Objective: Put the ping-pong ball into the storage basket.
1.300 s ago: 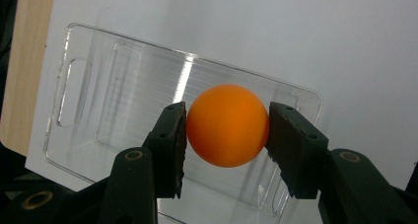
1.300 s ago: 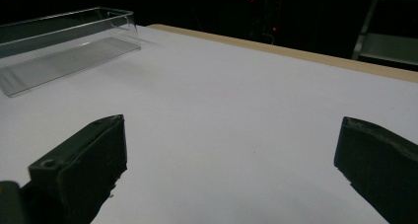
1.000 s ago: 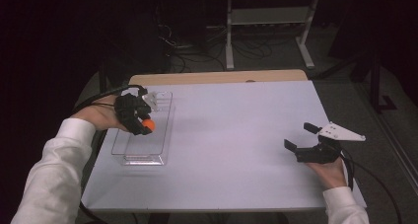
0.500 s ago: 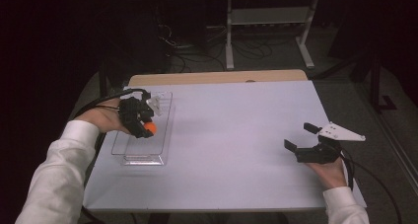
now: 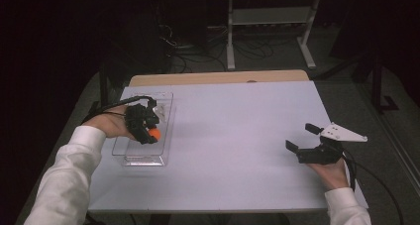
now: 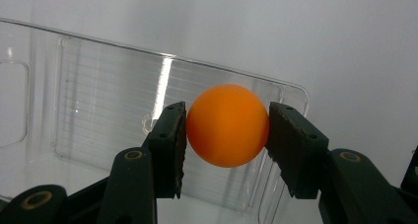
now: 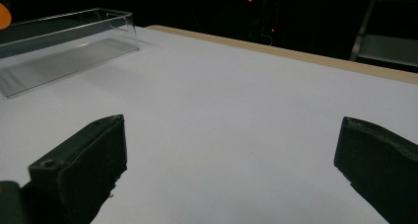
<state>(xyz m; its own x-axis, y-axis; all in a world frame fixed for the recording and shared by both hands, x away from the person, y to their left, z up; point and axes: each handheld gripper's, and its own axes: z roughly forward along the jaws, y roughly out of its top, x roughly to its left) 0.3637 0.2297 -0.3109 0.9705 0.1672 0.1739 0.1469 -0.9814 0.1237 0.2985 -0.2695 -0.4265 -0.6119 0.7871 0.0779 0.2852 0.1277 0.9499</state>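
Evidently, an orange ball (image 6: 227, 125) is clamped between the left gripper's (image 5: 148, 132) pads and held over the clear tray (image 5: 167, 117), presumably for setting inside. Meanwhile the right gripper (image 5: 303, 138) is kept wide open and empty, resting well apart on the table (image 5: 237, 131).

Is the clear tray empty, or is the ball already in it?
Empty: the clear tray holds nothing; the orange ball is clamped in the left gripper above it.

High view looks down from above; each claw view sits close and low; all share the clear tray (image 5: 143, 145).
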